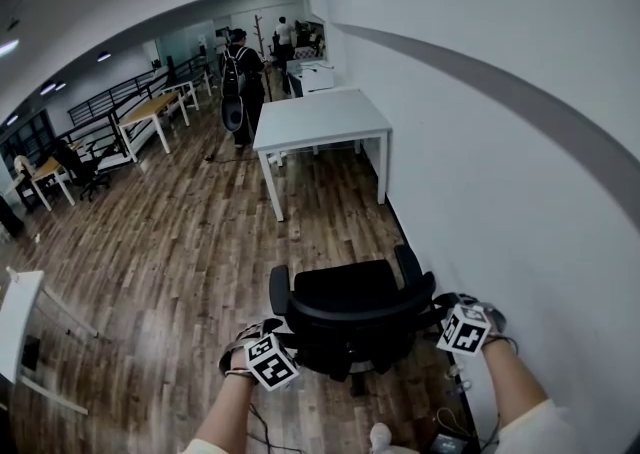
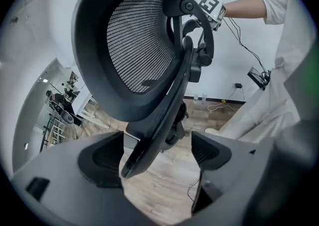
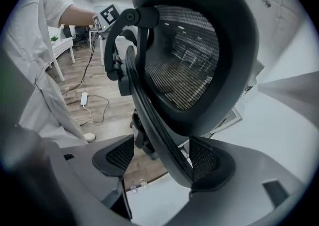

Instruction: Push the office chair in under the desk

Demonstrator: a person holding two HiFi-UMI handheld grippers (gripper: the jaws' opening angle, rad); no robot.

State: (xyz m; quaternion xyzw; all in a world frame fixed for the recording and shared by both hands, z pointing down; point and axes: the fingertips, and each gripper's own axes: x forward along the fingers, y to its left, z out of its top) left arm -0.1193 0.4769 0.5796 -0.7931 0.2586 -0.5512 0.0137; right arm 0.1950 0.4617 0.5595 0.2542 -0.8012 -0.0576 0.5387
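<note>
The black office chair (image 1: 350,312) stands on the wood floor (image 1: 180,242) beside the right wall (image 1: 500,142), well apart from the white surface (image 1: 320,117) farther along that wall. The left gripper (image 2: 162,153) and right gripper (image 3: 164,158) are both open, each with the chair's back frame between its jaws, unclamped. The only print showing is the black-and-white square markers (image 1: 465,330) on the grippers. A corded power strip (image 3: 83,98) lies on the floor. A person with a backpack (image 1: 240,77) stands beyond the surface.

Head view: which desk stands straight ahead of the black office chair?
The white desk beside the right-hand wall; the wood-topped desks stand far off to the left, along the railing.
</note>
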